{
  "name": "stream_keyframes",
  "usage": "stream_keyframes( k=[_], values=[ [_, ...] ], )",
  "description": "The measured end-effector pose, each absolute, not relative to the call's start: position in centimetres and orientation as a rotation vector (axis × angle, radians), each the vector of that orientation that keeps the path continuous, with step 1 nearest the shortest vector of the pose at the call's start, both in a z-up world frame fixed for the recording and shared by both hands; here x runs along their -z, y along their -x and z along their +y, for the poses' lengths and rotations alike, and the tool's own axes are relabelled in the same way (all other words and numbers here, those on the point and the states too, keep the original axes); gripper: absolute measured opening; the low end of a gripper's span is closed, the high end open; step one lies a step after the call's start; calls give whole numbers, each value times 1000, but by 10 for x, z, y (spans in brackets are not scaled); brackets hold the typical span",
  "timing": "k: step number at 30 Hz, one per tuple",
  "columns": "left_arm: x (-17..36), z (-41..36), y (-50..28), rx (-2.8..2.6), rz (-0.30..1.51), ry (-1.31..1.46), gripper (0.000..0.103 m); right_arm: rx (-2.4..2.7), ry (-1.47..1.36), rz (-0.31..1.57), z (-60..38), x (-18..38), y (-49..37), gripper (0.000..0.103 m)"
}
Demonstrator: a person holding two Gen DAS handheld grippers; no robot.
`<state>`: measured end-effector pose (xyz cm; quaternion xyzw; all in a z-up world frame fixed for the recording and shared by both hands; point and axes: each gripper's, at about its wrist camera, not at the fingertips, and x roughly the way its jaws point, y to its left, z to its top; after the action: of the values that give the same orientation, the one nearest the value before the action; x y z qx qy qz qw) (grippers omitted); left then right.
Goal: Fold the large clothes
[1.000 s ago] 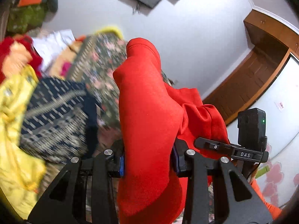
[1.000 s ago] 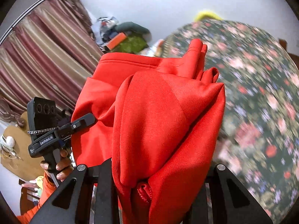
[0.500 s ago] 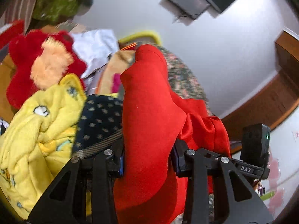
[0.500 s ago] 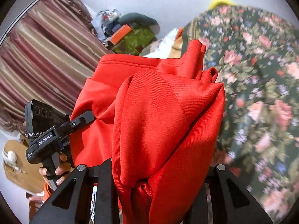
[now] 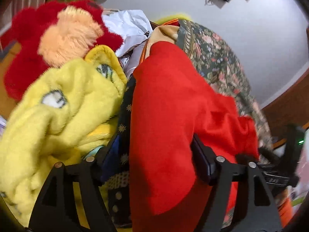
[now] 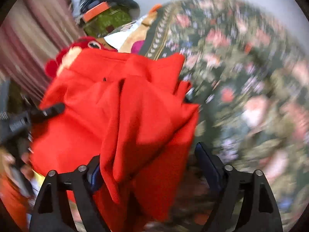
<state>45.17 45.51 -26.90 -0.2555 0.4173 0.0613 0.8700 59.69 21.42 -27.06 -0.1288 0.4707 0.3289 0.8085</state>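
A red garment (image 5: 170, 119) fills the middle of the left wrist view and lies between the fingers of my left gripper (image 5: 156, 160), whose jaws stand apart with the cloth loose between them. In the right wrist view the same red garment (image 6: 123, 119) drapes over my right gripper (image 6: 148, 166), whose jaws are spread wide; a gap shows beside the right finger (image 6: 208, 166). The left gripper's body (image 6: 21, 119) shows at the left edge of the right wrist view, the right gripper's body (image 5: 280, 176) at the right of the left wrist view.
A yellow fleece (image 5: 58, 112), a dark patterned cloth (image 5: 125, 119), a red and peach plush (image 5: 58, 38) and white cloth (image 5: 127, 25) pile up on the left. A floral bedspread (image 6: 241, 77) lies underneath. Striped curtains (image 6: 29, 44) hang at the far left.
Both grippers have opened and swung down toward the pile of clothes on the left. The red garment now hangs loose between the jaws and sags lower.
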Motion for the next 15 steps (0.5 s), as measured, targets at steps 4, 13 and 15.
stream_keyframes(
  k=[4, 13, 15],
  values=[
    [253, 431, -434, -169, 855, 412, 76, -700, 414, 902, 218, 252, -568, 84],
    [257, 404, -395, -202, 870, 294, 92, -727, 423, 1042, 210, 301, -547, 84],
    [260, 403, -388, -208, 880, 324, 92, -735, 322, 1113, 193, 305, -554, 84]
  ],
)
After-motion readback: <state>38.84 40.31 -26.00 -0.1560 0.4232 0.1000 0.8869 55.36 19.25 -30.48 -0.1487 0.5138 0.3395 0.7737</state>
